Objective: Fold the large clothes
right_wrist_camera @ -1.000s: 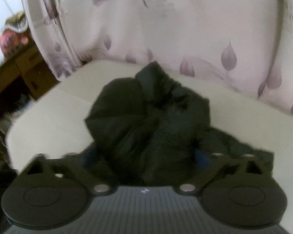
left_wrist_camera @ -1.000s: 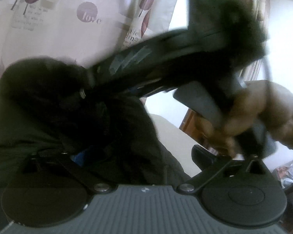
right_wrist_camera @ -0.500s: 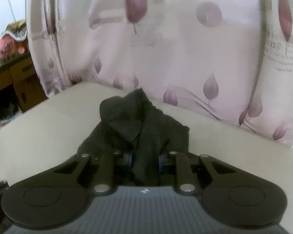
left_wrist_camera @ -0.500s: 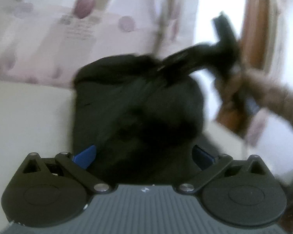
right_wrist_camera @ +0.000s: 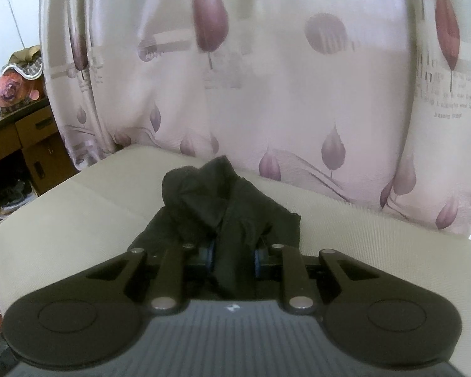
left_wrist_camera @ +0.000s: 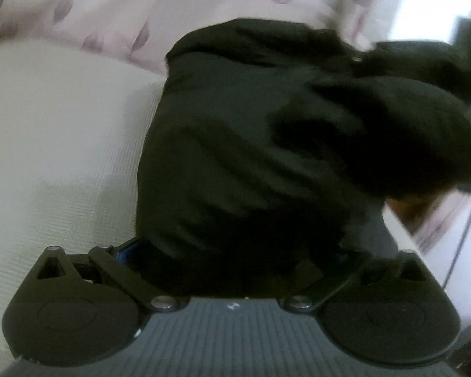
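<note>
Bunching up on the cream cushion (right_wrist_camera: 62, 220), the black garment (right_wrist_camera: 223, 201) sits crumpled near the middle, its far edge close to the leaf-print curtain (right_wrist_camera: 298, 94) behind. Right gripper (right_wrist_camera: 234, 259) has its jaws drawn in tight, pinching a gathered fold of the cloth between the blue pads; reads as an anchor hold so the piece can be lifted or pulled straight. Left gripper (left_wrist_camera: 235, 260) is pushed right up against the same garment (left_wrist_camera: 251, 157), jaws still wide but closing, with a thick wad of fabric between them; pads not clearly pressing yet, view blurred. Likely going for a second corner so both ends can be spread before folding. Right gripper's dark body shows at the far right of the left view. Wooden desk (right_wrist_camera: 22, 135) stands far left, off the cushion. Fold itself not begun; garment still a heap.
</note>
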Demonstrator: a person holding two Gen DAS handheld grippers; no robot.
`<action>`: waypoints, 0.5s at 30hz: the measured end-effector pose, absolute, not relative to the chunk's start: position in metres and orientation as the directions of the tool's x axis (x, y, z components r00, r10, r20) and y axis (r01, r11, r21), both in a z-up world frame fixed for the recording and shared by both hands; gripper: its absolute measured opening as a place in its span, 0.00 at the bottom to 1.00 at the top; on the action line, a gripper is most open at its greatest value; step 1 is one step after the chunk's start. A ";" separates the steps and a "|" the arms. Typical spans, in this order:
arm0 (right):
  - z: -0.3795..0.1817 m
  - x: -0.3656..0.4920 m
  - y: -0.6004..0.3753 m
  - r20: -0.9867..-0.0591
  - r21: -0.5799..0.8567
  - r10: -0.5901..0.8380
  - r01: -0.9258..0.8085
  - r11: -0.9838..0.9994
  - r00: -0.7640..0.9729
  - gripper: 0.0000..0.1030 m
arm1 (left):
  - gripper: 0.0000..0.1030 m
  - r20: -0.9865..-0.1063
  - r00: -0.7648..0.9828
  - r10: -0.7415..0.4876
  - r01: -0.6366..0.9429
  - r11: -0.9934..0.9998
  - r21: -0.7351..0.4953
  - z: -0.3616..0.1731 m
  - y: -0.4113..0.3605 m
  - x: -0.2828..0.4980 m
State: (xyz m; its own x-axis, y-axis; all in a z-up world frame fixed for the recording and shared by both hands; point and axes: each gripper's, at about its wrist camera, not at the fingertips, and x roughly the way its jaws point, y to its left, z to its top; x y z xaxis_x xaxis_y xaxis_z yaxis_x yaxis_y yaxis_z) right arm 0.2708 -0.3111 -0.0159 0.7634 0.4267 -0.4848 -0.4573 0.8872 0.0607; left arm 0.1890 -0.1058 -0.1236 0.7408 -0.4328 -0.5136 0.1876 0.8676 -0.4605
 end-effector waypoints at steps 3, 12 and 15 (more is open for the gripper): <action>-0.015 0.270 -0.314 -0.476 0.046 0.414 -0.448 0.893 0.776 0.20 | 0.60 -0.491 0.778 -0.392 0.180 0.888 -0.424 -0.131 -0.107 0.189; -0.019 0.255 -0.335 -0.459 -0.046 0.348 -0.414 0.909 0.817 0.18 | 0.52 -0.458 0.819 -0.345 0.225 0.928 -0.297 -0.131 -0.116 0.182; -0.023 0.251 -0.348 -0.455 -0.073 0.312 -0.384 0.920 0.834 0.17 | 0.51 -0.454 0.830 -0.323 0.229 0.941 -0.250 -0.125 -0.124 0.180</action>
State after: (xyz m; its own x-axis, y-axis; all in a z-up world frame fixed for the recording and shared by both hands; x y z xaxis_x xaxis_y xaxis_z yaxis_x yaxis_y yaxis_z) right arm 0.2505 -0.3483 -0.0225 0.8340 0.3121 -0.4550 -0.3845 0.9202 -0.0734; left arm 0.1797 -0.1237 -0.1253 0.8305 -0.3231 -0.4538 0.2293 0.9407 -0.2500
